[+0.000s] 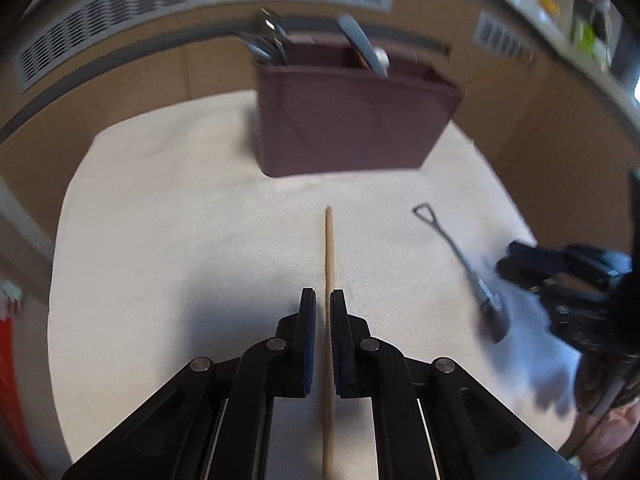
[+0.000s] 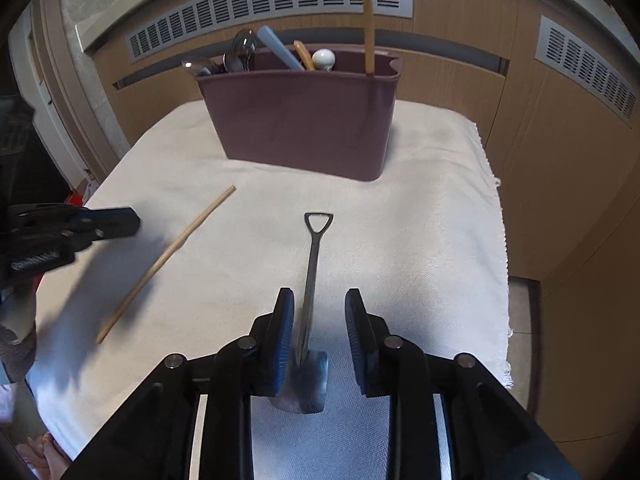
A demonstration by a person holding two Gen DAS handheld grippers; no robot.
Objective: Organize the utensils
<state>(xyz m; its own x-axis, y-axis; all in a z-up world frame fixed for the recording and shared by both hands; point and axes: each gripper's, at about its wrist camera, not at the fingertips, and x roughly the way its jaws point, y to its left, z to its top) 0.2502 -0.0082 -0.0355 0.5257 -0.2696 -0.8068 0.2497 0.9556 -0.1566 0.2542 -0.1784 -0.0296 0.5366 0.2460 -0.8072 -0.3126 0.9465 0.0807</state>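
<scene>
The left gripper [image 1: 323, 300] fingers grip a wooden chopstick [image 1: 329, 264]; the right gripper [image 2: 320, 300] fingers stand open around a shovel-shaped spoon [image 2: 310, 280]. Only the right view shows a second chopstick [image 2: 368, 20] upright in the maroon caddy [image 2: 300, 120].

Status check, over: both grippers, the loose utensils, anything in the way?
Left gripper shut on chopstick. Right gripper open around shovel spoon on cloth. Caddy ahead, path clear.

A white cloth [image 2: 420, 220] covers the table. A purple holder [image 2: 304, 120] stands on the cloth at the back. In front of the holder lie a wooden stick [image 2: 168, 256] and a little metal shovel spoon [image 2: 310, 280].
</scene>
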